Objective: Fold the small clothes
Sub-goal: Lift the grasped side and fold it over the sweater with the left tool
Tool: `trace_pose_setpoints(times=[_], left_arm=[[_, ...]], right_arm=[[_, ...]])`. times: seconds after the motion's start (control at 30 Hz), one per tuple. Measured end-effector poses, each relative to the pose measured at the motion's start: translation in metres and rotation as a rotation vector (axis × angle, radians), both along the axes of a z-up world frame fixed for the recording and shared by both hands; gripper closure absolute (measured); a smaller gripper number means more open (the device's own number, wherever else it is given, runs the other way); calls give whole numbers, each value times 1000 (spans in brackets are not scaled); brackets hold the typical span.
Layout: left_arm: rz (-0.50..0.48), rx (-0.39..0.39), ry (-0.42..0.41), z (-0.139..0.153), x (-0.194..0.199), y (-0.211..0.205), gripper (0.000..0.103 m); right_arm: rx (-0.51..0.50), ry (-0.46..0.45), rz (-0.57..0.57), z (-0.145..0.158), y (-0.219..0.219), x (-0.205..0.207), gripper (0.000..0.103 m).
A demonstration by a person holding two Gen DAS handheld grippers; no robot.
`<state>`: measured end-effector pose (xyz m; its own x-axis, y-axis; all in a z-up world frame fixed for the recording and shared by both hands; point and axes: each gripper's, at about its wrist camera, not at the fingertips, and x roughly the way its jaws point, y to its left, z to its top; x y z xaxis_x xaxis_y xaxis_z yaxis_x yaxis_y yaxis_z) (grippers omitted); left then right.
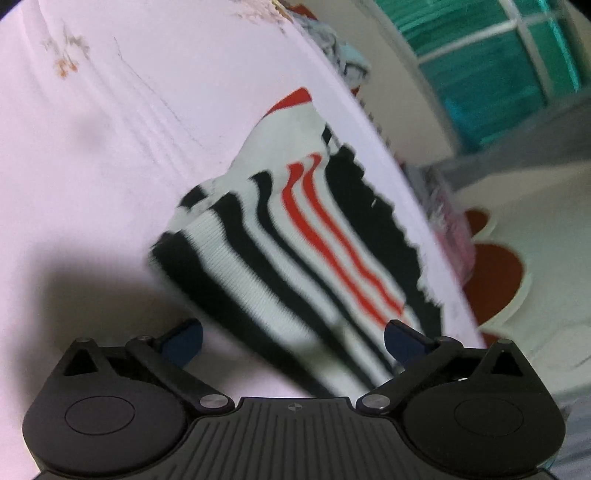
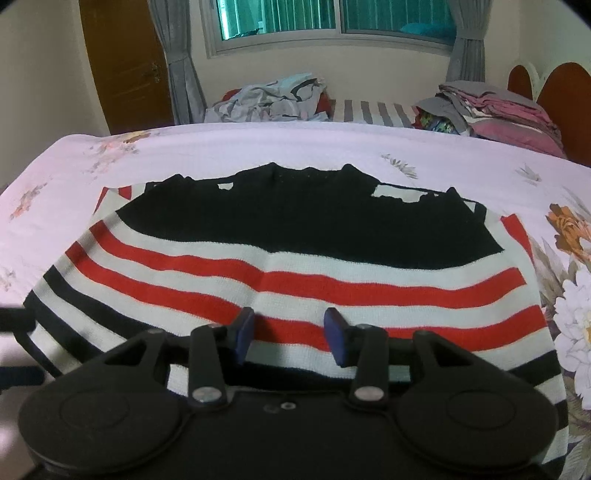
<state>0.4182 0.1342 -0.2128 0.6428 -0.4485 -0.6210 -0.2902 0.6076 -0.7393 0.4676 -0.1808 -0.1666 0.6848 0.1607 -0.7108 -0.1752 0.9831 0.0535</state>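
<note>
A small knit garment (image 2: 295,273) with black, white and red stripes lies folded on a pale pink flowered bedsheet (image 2: 258,147). In the right wrist view it fills the middle, black part at the far side. My right gripper (image 2: 290,338) is open and empty, its blue pads just above the garment's near striped edge. In the left wrist view the same garment (image 1: 295,236) appears tilted and blurred. My left gripper (image 1: 293,338) is wide open and empty, over the garment's near end, its right pad (image 1: 402,343) above the stripes.
A heap of unfolded clothes (image 2: 273,99) lies at the far side of the bed. A stack of folded pink and grey cloth (image 2: 491,110) sits at the far right by the headboard (image 2: 561,88). A window (image 2: 332,18) and a wooden door (image 2: 122,62) are behind.
</note>
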Motion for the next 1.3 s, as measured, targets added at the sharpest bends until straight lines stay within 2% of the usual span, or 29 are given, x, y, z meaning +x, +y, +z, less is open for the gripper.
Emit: trace_pose_setpoints(times=[0.1, 0.2, 0.27, 0.33, 0.4, 0.47, 0.57, 0.67, 0.77, 0.83, 0.93, 1.03, 1.2, 1.27, 1.3], left_arm=[[54, -64, -55, -9, 11, 0, 1], [89, -74, -107, -13, 23, -6, 1], [109, -55, -138, -15, 31, -13, 10], [132, -46, -163, -17, 36, -18, 15], [152, -42, -164, -19, 40, -20, 29], [178, -62, -155, -25, 44, -18, 52], [192, -77, -134, -29, 51, -18, 69], [169, -53, -167, -19, 56, -23, 80], [84, 20, -253, 13, 63, -38, 80], [17, 69, -316, 37, 72, -57, 80], [-97, 139, -414, 71, 87, -97, 80], [-203, 184, -482, 94, 98, -150, 80], [-401, 227, -532, 102, 108, -240, 80], [-501, 292, -526, 94, 106, -278, 80], [-567, 323, -496, 86, 108, -297, 80]], right_arm=[[-4, -5, 4, 0, 0, -1, 61], [-5, -8, 6, -1, 1, 0, 61], [-7, -11, 9, -1, 1, 0, 61], [-13, -14, 9, -2, 2, 0, 61], [-29, -21, 11, -3, 5, -1, 60], [-41, -27, 7, -4, 8, -3, 60], [-55, -36, -2, -7, 10, -5, 60], [-91, -54, -10, -10, 17, -6, 59], [-75, -37, -19, -6, 15, -3, 59], [14, -20, -41, 0, 2, -2, 58], [135, -29, -83, 10, -26, -3, 58], [168, -41, -101, 18, -59, -7, 58], [203, -48, -186, 27, -131, -24, 58], [214, -40, -232, 26, -161, -30, 58], [218, -36, -251, 25, -173, -33, 58]])
